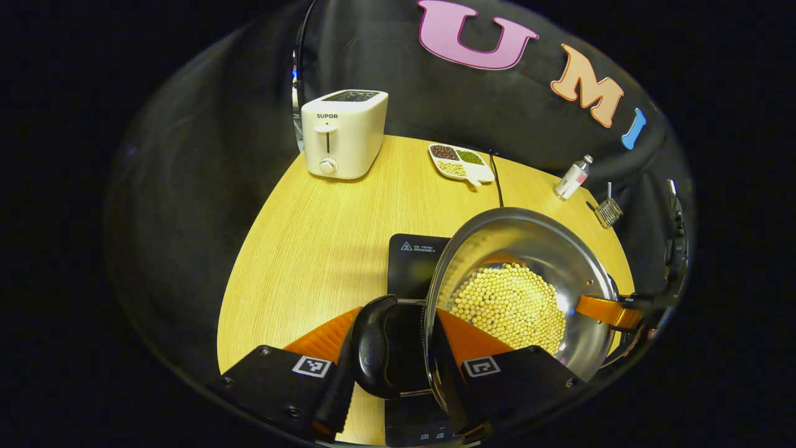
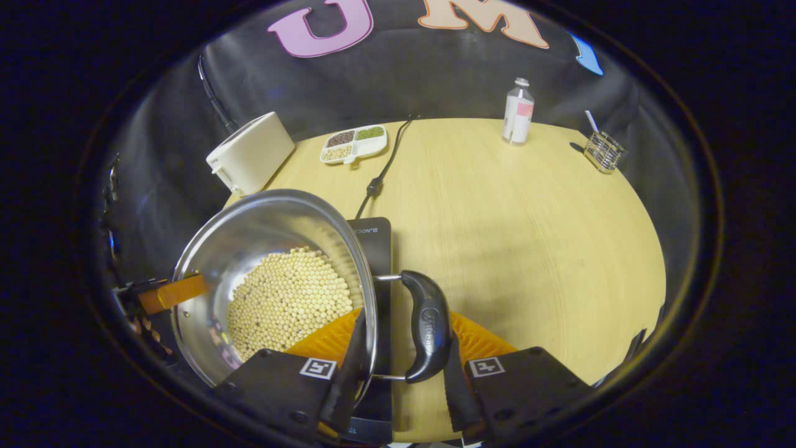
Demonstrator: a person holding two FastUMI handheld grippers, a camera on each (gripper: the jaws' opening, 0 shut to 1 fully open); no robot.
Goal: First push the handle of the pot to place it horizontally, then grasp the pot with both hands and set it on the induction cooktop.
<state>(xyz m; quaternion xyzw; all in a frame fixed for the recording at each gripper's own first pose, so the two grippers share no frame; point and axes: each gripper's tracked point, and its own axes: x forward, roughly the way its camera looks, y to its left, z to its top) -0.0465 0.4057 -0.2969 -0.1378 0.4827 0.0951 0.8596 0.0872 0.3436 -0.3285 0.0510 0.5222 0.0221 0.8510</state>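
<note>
I have both tools, left tool (image 1: 398, 367) and right tool (image 2: 401, 367), clamped on the pot's (image 1: 535, 249) side handles above the induction cooktop (image 1: 413, 261).

Left gripper (image 1: 398, 358): jaws closed around the pot's (image 1: 528, 249) side handle (image 1: 373, 348), one finger either side, pointing forward.
Right gripper (image 2: 398, 354): jaws clamped on the opposite handle (image 2: 426, 326), level, facing the left one across the rim.
</note>
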